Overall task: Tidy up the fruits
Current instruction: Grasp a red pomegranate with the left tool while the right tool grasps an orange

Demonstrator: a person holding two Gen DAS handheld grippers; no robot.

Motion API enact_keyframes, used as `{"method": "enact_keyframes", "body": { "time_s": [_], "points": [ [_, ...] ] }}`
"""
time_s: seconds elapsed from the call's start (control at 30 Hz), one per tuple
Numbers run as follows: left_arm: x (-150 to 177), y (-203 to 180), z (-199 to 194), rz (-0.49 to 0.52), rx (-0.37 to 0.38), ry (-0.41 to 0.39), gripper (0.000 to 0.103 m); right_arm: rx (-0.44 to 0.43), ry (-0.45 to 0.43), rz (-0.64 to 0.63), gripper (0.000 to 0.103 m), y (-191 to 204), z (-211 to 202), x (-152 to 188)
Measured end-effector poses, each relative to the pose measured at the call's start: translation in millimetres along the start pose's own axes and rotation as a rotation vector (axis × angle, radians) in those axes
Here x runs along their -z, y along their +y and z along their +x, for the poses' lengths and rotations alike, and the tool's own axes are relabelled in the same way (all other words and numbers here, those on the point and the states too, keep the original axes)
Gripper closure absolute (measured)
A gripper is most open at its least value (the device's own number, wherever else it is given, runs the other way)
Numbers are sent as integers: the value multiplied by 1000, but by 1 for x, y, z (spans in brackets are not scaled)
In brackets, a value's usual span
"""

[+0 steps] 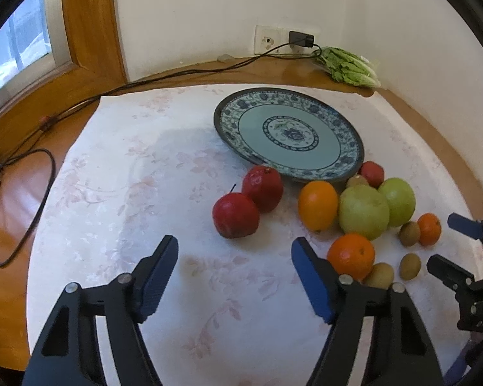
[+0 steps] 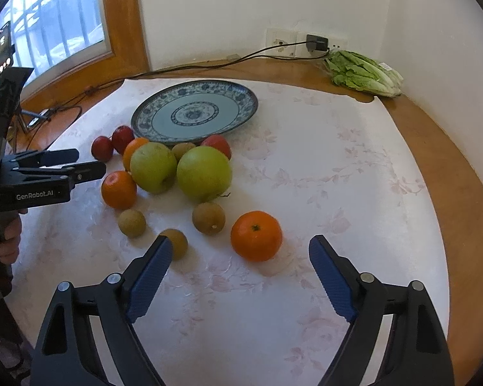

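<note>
- Left hand-held gripper (image 1: 235,259): jaws stand apart with nothing between them; it hangs over bare cloth just short of the near red apple (image 1: 235,215).
- Right hand-held gripper (image 2: 240,257): jaws stand wide and hold nothing; the lone orange (image 2: 256,235) lies just ahead of the gap, not yet between the pads.
- Fruit location: all fruit lies loose on the table (image 2: 428,148), on the white floral cloth (image 2: 322,167), in a cluster near the front rim of the plate (image 2: 241,109). The plate carries nothing.
- Cluster make-up: two green apples (image 2: 204,173) sit close beside each other; red apples, oranges and small brown fruits (image 2: 208,218) lie around them.
- Risk, rolling: round fruit will probably roll off if a pad strikes it off-centre; the lone orange has open cloth on every side.
- Risk, collision: a fingertip entering the packed cluster could nudge neighbouring fruit and scatter it.
- Risk, interference: the two hand-held grippers work close together; a crossing reach could bring them into contact.
- Risk, plate: a fruit released at the shallow rim may roll back off.
</note>
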State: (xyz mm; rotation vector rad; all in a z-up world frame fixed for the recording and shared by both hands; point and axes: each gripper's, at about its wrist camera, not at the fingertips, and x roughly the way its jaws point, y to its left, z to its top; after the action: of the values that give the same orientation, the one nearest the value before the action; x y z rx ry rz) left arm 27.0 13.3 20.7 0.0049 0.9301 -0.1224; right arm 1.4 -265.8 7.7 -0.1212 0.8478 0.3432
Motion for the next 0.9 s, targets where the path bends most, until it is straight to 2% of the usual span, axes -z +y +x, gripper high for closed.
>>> {"method": "enact_keyframes", "body": {
  "time_s": [0.2, 0.3, 0.57, 0.67, 0.77, 0.9],
  "points": [
    [-5, 6, 4, -21, 13, 18, 50, -18, 20, 35, 34, -6, 1, 0],
    [-7, 11, 5, -42, 27, 24, 56, -27, 22, 34, 39, -5, 2, -1],
    [-11, 7, 11, -47, 63, 36, 59, -46, 25, 32, 45, -5, 6, -5],
    [-12, 2, 13, -36, 61, 35, 63, -44, 25, 33, 46, -5, 7, -5],
    [-13, 3, 15, -38, 48, 33, 70, -45, 22, 34, 46, -6, 8, -6],
    [-13, 7, 15, -54, 64, 34, 71, -44, 20, 48, 46, -8, 9, -6]
  ]
}}
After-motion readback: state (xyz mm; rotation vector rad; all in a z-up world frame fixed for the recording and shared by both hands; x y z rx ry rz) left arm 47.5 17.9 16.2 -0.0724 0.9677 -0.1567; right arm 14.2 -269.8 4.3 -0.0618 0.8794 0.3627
